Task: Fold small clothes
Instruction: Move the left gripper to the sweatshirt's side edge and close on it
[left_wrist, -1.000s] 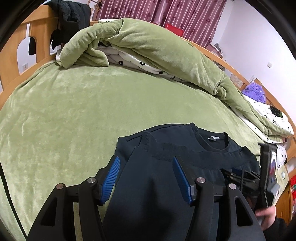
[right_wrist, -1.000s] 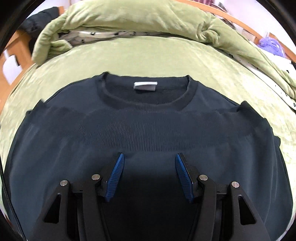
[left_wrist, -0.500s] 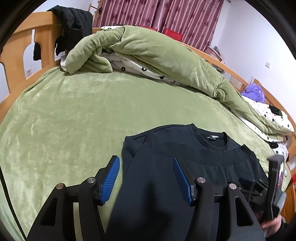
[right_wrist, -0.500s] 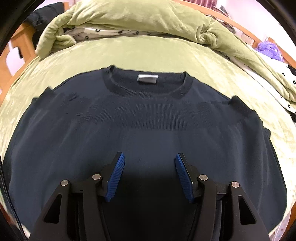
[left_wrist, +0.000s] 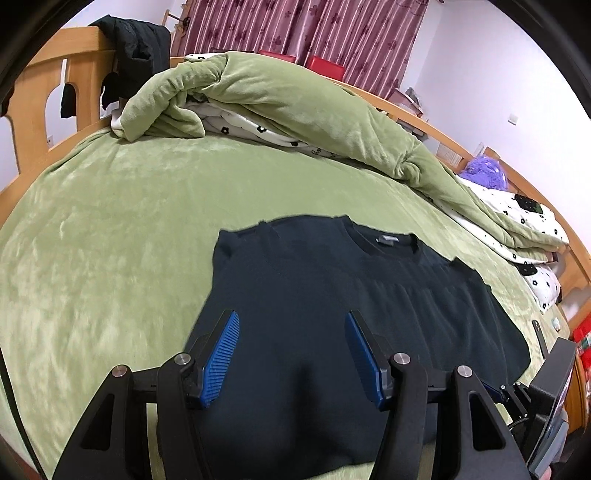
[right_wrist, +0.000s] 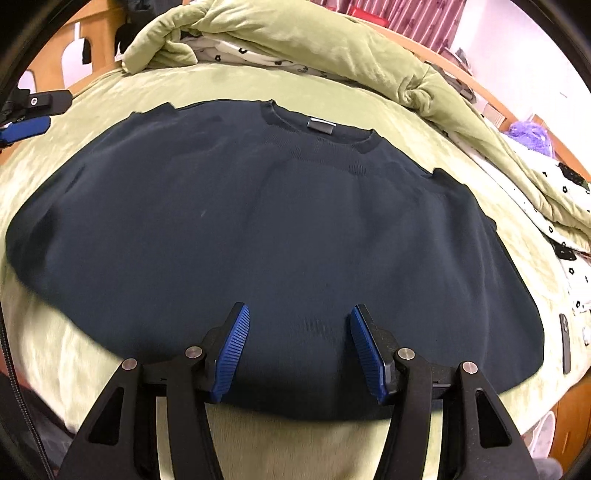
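A dark navy sweater (right_wrist: 280, 229) lies on the green plush bed cover (left_wrist: 110, 229), its ribbed round collar (right_wrist: 314, 125), with a small grey label inside, pointing toward the heaped green quilt (left_wrist: 280, 107) at the far side; its lower part looks already doubled up over the chest, the ribbed band running across below the neckline. The left tool (left_wrist: 291, 354) and the right tool (right_wrist: 299, 350) both hover over the near fold edge with their blue ridged pads spread and nothing between them. The knit looks soft, limp and light, likely to sag and slide rather than hold a crease, so the best hold is probably a pinch through both layers at the side edges or shoulder corners. The plush underneath should grip the fabric somewhat. A dark phone-like object (right_wrist: 564, 343) lies just beside the right hem
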